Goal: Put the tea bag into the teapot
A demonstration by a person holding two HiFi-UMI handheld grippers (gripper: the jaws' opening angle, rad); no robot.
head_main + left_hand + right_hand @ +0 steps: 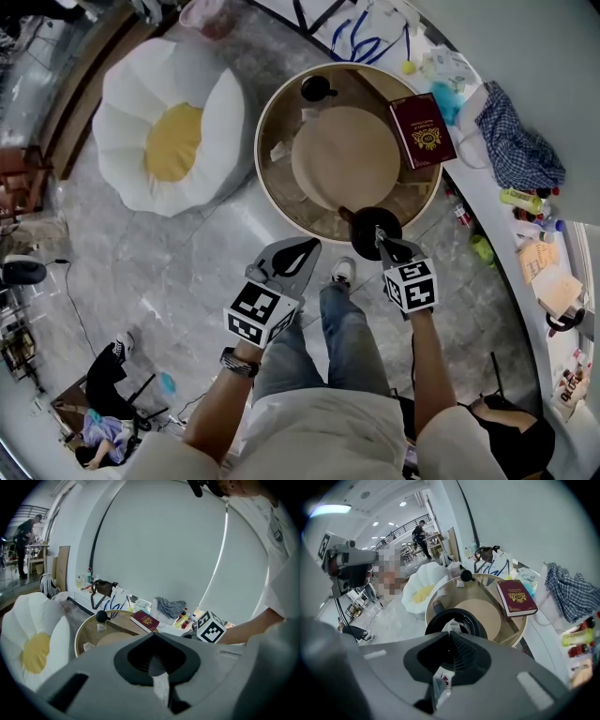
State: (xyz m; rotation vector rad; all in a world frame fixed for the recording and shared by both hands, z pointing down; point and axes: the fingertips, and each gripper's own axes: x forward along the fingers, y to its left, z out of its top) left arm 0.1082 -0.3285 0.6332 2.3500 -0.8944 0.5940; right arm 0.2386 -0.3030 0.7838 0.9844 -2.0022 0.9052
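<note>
My right gripper [451, 637] is clenched on the tea bag [451, 625], which sits directly above the open mouth of the black teapot [479, 624] at the near edge of the round glass-topped table [281, 131]. The bag's long axis runs along my jaws. Its white end pokes out past the tips and points down towards the pot's opening, and its printed end trails back towards my hand. My left gripper [156, 654] is off to the side, clear of the table. It is closed on a pale paper scrap [161, 686], which I take to be the torn wrapper. To do this step well, I judge I should keep the white end centred over the dark opening and not over the rim. I should lower until the tip is inside the mouth, and only then part the jaws so the bag drops straight in. If I let go from higher up, the light bag could catch the rim and slide onto the glass.
</note>
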